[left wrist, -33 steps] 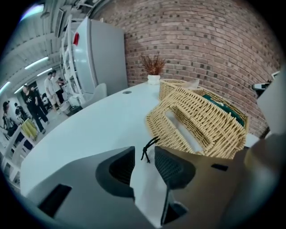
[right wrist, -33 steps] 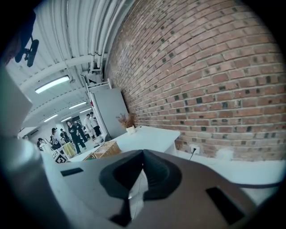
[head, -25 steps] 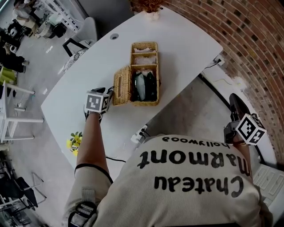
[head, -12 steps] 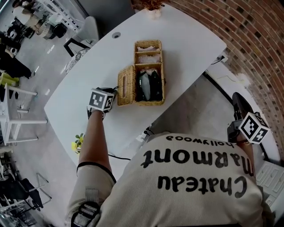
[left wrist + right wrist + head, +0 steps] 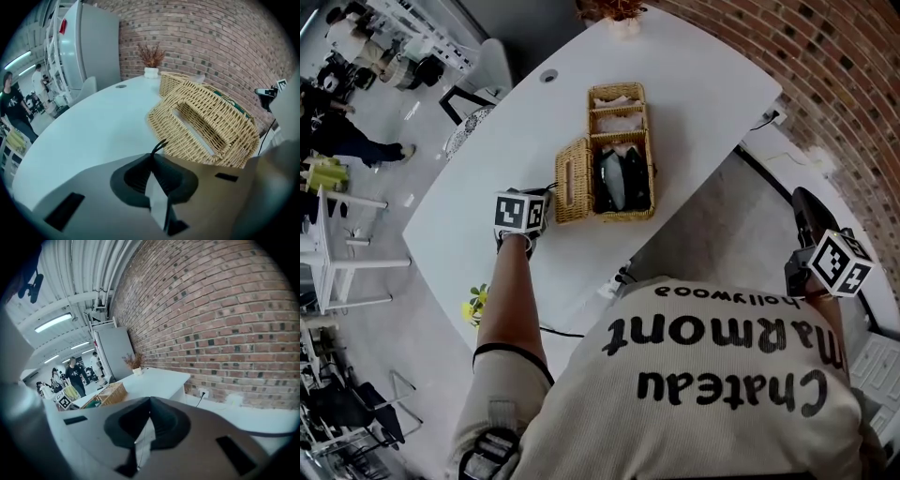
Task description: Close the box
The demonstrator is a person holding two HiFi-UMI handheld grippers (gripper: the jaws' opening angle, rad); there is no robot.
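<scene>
The box (image 5: 623, 217) sits on the table (image 5: 694, 75) near its edge, not yet closed: its lid (image 5: 206, 124) leans open at the left side. The left gripper (image 5: 152, 159) has just been closing and pinches the lid's black loop (image 5: 159, 146), so swinging the lid over remains. The right gripper (image 5: 149, 401), jaws together and empty, hangs well apart by the brick wall.

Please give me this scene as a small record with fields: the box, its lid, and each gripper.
box: wicker box on the white table, open
lid: wicker lid tilted up, not on the box
left gripper: jaws have just been closing; they pinch the lid's black cord
right gripper: shut, empty, away from the table
</scene>
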